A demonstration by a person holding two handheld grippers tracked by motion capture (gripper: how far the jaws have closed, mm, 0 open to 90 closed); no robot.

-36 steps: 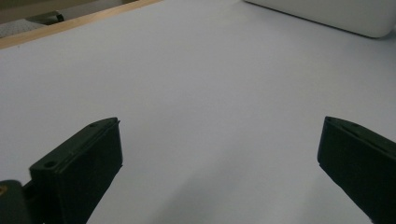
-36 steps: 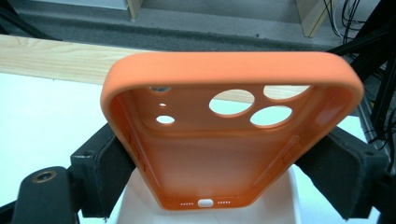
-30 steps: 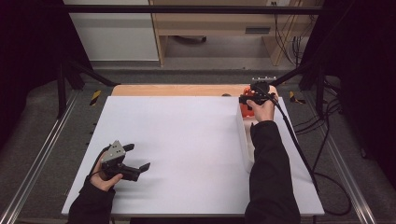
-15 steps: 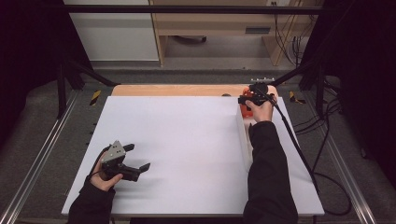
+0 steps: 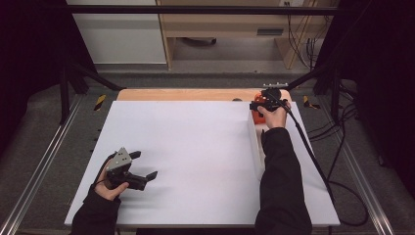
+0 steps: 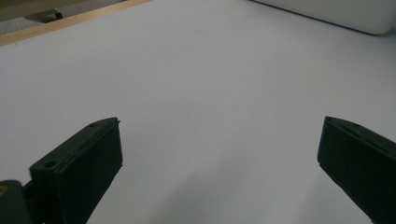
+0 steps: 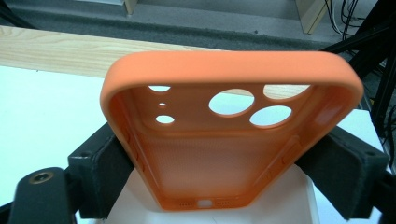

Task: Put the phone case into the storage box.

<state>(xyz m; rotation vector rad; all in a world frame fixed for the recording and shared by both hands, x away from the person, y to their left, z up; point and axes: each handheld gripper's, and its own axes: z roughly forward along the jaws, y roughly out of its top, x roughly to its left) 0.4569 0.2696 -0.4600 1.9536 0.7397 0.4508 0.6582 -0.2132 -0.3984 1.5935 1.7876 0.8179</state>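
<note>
I have the orange phone case (image 7: 224,135) between the jaws of the right hand-held gripper (image 7: 229,172), gripped across its narrow width with one pad against each long side, and those jaws have just been opening a little with the case between them, so I judge the hold to be light rather than firm. In the right gripper view the case's long axis runs straight away from me toward 12 o'clock, open side up, camera cut-outs at the far end and the port end nearest the gripper's body; it sits over a white tray (image 7: 285,200) just below it, though I cannot tell whether it touches. In the high view the right hand-held gripper (image 5: 259,105) is at about 1 o'clock on the white bench (image 5: 195,147), at the far right corner, with the case (image 5: 255,116) a small orange patch beneath it. The left hand-held gripper (image 5: 144,166) rests at about 8 o'clock, well apart from the case, jaws wide and nothing between them. So the right hand is the one on the case; any lift or set-down turns on keeping that 12 o'clock axis square to the jaws.
</note>
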